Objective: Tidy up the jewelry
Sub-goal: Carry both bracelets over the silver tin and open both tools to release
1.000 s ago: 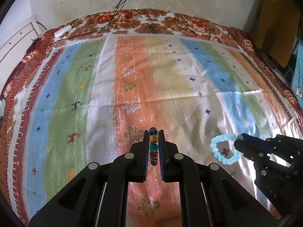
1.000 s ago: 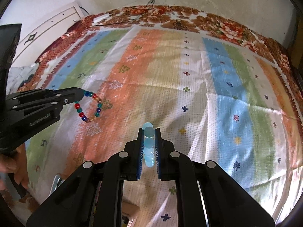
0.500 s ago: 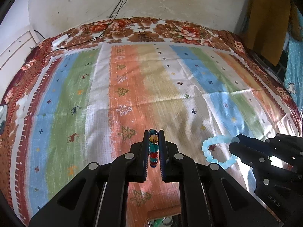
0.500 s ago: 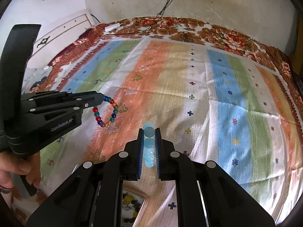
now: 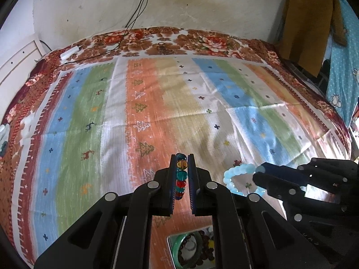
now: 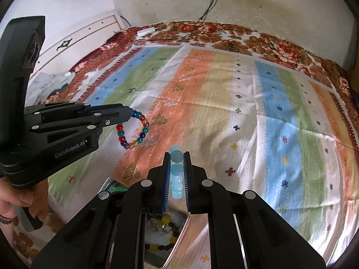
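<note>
Left gripper jaws clenched on multicolour bracelet | right gripper jaws grasping pale-blue bracelet | carrying both | next: lower into tray at bed's near edge

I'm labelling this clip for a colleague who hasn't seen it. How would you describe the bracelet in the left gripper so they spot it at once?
Start at the striped bedspread that fills the view. Above its orange stripe, the left gripper reaches in from the left edge, shut on the multicoloured bracelet. Its mixed red, teal, blue and amber translucent beads set it apart from the pale blue bracelet in the right gripper.
</note>
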A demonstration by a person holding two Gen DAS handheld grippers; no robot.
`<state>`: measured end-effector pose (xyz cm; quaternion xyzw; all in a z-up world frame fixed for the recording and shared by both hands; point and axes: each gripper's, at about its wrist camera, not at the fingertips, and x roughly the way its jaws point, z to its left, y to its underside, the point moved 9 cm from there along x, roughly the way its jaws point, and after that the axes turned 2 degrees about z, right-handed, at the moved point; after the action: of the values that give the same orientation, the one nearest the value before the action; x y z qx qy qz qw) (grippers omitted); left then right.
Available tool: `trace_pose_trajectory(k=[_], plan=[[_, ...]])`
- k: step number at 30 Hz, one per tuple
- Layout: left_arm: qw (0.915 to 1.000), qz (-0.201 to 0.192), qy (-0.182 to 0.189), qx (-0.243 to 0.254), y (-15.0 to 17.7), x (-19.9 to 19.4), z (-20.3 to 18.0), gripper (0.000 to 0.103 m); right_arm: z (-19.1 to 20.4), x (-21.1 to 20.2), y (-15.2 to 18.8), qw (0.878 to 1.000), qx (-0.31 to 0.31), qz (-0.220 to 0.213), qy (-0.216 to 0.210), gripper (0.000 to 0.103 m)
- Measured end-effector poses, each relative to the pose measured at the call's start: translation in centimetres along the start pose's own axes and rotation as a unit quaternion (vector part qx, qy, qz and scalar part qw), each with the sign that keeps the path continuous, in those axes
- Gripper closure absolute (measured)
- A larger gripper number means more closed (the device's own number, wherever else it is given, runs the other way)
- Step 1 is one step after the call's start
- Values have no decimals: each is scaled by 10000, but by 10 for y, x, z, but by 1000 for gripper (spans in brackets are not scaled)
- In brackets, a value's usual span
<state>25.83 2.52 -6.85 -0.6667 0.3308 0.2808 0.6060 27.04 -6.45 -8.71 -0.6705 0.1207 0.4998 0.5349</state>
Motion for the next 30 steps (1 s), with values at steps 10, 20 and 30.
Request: trace_pose_trajectory(k=[10,20,30], plan=[[9998,-119,125,46,17,-21,-7,94,10,-12,14,9999,-56,-18,-109,91],[9992,-148,260,251,39,-37,-23,94,22,-21,32,9996,-179,22,-203,91],[9989,-74,184,435,64,-41,-36,94,22,-25,48,9995,-135,111,-245,91]])
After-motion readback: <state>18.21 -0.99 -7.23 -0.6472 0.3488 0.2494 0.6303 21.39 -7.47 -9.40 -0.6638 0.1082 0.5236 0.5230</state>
